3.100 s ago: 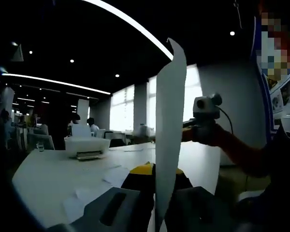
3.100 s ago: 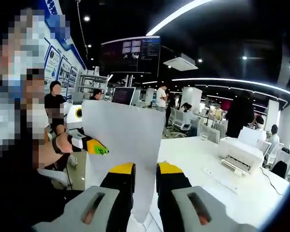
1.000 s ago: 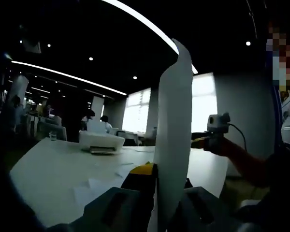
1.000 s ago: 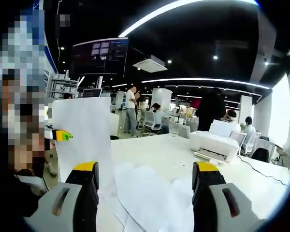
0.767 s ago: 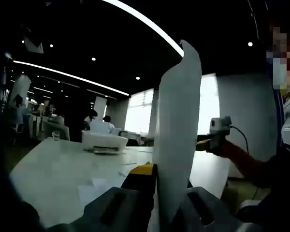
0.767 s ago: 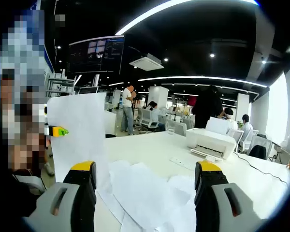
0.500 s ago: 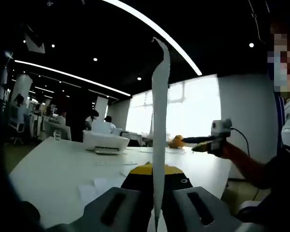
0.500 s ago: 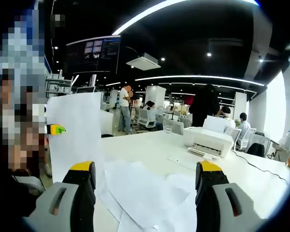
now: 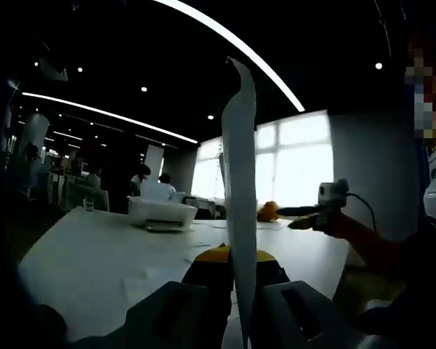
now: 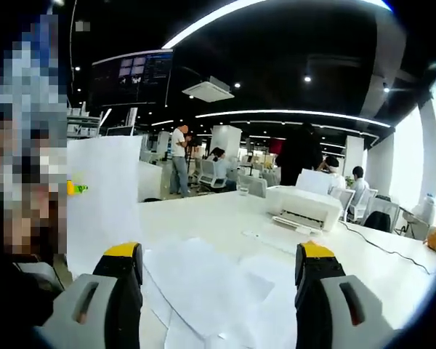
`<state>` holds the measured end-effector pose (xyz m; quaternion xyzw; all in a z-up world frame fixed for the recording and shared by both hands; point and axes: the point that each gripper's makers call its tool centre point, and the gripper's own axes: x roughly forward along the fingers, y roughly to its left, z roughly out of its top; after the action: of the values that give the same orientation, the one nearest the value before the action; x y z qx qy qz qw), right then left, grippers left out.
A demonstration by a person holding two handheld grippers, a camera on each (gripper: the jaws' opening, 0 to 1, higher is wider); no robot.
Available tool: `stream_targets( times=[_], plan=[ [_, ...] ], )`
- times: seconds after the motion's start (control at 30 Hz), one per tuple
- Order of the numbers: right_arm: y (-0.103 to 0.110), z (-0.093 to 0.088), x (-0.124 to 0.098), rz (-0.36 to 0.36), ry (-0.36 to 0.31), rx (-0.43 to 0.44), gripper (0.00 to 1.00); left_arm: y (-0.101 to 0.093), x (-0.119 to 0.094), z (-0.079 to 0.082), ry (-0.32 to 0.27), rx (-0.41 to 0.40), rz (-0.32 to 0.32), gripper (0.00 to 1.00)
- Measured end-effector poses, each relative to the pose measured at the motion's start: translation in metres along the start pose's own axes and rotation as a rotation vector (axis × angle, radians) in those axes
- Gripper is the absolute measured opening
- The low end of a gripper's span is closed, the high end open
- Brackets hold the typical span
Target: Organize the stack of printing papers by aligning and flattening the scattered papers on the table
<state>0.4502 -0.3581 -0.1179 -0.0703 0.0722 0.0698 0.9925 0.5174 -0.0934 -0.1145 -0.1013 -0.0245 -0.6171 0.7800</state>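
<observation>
Since 3 s ago R tool [image 10: 215, 280] let go of sheet [image 9: 240, 218], now spread wide over loose papers [image 10: 218, 291] on worktop [image 10: 203, 214]; L tool [image 9: 236, 273] clamped on upright sheet; judged early, nothing aligned yet.

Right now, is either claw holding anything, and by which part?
The left claw is shut on an upright sheet of paper, pinching its lower edge. The right claw is open, holding nothing, above loose papers on the table.

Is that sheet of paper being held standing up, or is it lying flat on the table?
Standing up. The left gripper pinches the sheet's bottom edge, and it rises edge-on above the white table.
</observation>
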Motion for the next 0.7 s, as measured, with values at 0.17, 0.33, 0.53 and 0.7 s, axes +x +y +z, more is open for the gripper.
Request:
stream_targets(
  times=[0.17, 0.33, 0.53, 0.7],
  plan=[
    [-0.007, -0.007, 0.003, -0.014, 0.007, 0.019, 0.84, 0.002, -0.003, 0.0, 0.002, -0.004, 0.007, 0.05],
    [-0.011, -0.014, 0.006, -0.031, 0.03, 0.01, 0.88, 0.005, -0.005, -0.001, 0.003, -0.007, 0.013, 0.05],
    [-0.016, -0.023, 0.009, -0.042, 0.045, 0.026, 0.9, 0.005, -0.005, 0.0, -0.002, -0.009, 0.015, 0.05],
    [-0.019, -0.029, 0.012, -0.042, 0.05, 0.044, 0.9, 0.005, -0.006, 0.0, -0.01, -0.017, 0.012, 0.05]
  ],
)
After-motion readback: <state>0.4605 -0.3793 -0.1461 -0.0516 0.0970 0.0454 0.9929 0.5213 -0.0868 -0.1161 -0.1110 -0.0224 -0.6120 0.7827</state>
